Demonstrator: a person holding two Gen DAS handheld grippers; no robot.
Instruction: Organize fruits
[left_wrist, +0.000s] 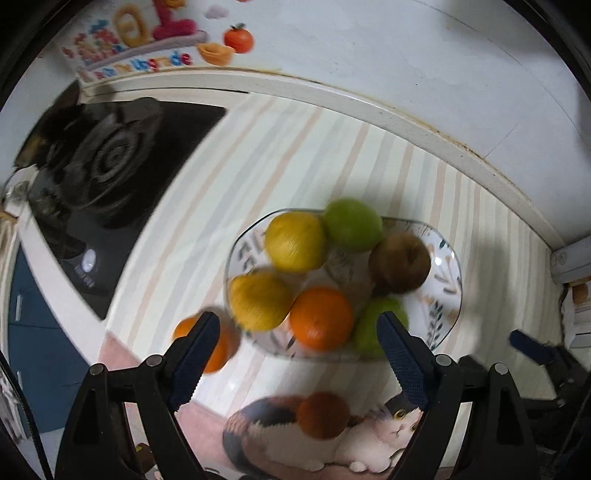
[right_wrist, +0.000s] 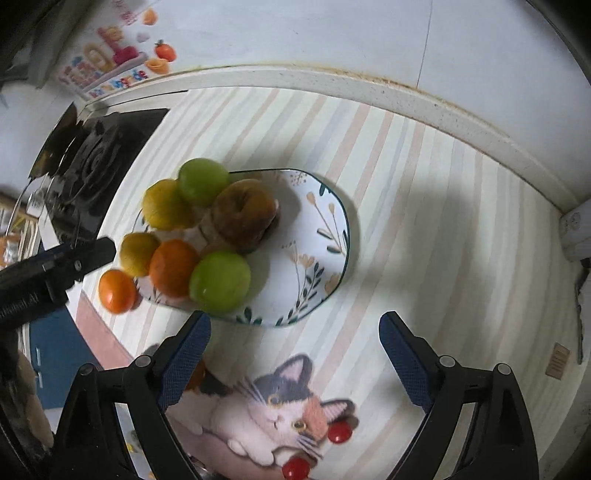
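Note:
A floral plate (left_wrist: 443, 291) (right_wrist: 321, 229) holds several fruits: two yellow ones (left_wrist: 295, 242), two green ones (right_wrist: 219, 282), an orange (left_wrist: 321, 317) and a brown fruit (right_wrist: 245, 216). A second orange (right_wrist: 117, 291) (left_wrist: 221, 347) lies on the mat just left of the plate. Another orange-brown fruit (left_wrist: 323, 415) sits near me on the cat picture. My left gripper (left_wrist: 295, 358) is open and empty, hovering in front of the plate. My right gripper (right_wrist: 295, 350) is open and empty, in front of the plate's right half. The left gripper also shows at the left of the right wrist view (right_wrist: 74, 258).
A black gas stove (left_wrist: 107, 166) stands at the back left. A white raised counter edge (right_wrist: 332, 81) and wall run behind the striped mat. Two small red tomatoes (right_wrist: 340, 432) lie on the cat picture. A white box (right_wrist: 576, 232) sits at the right.

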